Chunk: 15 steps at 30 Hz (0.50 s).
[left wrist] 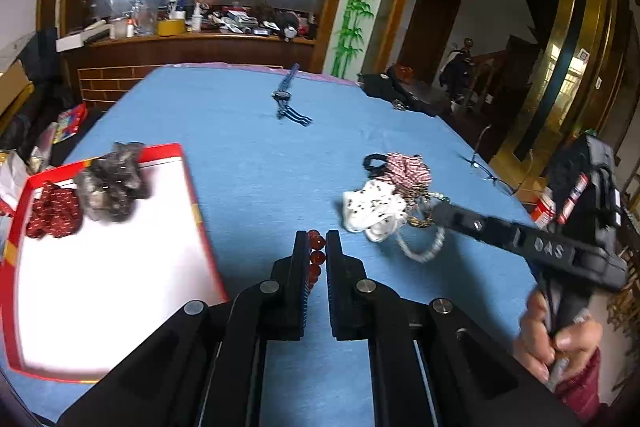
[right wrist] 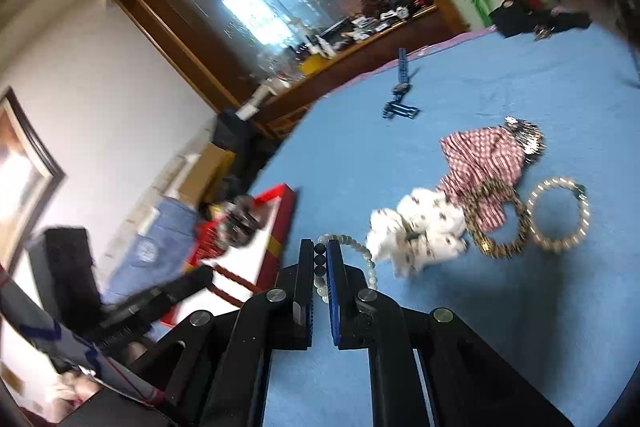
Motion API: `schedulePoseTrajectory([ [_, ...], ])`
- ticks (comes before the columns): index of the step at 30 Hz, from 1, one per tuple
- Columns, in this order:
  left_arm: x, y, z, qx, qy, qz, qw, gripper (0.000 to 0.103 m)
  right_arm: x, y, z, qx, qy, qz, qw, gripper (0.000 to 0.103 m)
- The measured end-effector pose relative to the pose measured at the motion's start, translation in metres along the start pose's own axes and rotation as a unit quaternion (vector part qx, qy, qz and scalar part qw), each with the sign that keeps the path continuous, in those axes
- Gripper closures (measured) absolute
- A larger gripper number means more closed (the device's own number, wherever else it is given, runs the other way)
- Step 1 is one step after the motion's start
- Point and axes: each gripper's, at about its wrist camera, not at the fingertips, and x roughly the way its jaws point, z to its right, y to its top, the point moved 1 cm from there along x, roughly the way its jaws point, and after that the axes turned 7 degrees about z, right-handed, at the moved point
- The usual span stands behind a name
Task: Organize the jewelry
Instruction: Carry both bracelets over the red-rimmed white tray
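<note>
Fingers of your left gripper pinch a red bead bracelet, its strand running lengthwise between them. Your right gripper is likewise clamped on a pale bead bracelet, black beads caught in the pinch. Off to the left of both lies the red-rimmed tray, nearer your left hand, already holding scrunchies. A heap of scrunchies and bangles remains on the blue desk.

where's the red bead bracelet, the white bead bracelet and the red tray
red bead bracelet [left wrist: 316,259], left wrist view, a bead between the fingers
white bead bracelet [right wrist: 362,253], right wrist view, its free loop
red tray [left wrist: 192,183], left wrist view, right rim
</note>
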Motion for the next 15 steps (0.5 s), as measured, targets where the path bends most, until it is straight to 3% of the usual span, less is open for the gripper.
schedulePoseTrajectory([
  [4, -0.011, -0.003, -0.011, -0.01, 0.008, 0.009, 0.9999, 0.096, -0.006, -0.014, -0.037, -0.058, -0.043, -0.007, 0.997, 0.096],
  [7, -0.023, -0.003, -0.021, -0.012, 0.028, 0.023, 0.9993, 0.096, -0.008, -0.02, -0.059, -0.088, -0.052, -0.011, 0.995, 0.096],
  [15, -0.051, -0.004, -0.053, 0.007, 0.129, 0.061, 0.9898, 0.095, 0.008, -0.025, -0.113, -0.147, -0.065, -0.026, 0.987, 0.096],
])
